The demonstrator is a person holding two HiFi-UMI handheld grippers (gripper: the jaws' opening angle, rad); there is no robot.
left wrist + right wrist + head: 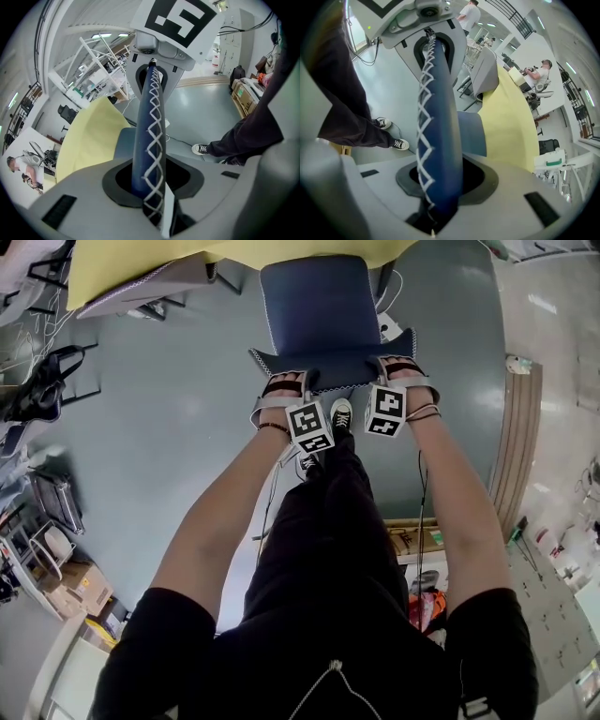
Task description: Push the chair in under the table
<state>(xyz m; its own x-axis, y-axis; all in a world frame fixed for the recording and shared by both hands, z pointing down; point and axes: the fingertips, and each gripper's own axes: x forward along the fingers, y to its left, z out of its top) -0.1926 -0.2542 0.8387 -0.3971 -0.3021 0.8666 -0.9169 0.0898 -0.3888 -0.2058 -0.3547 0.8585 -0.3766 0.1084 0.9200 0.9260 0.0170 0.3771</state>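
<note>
Chair (319,306) has dark blue padding with white zigzag edge stitching.

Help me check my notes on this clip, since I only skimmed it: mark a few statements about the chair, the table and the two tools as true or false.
1. The left tool and the right tool both clamp the backrest of the chair. True.
2. The chair is red. False: it is dark blue.
3. The table has a yellow top. True.
4. The seat is already fully under the table. False: most of the seat still shows in front of the table's edge.
</note>
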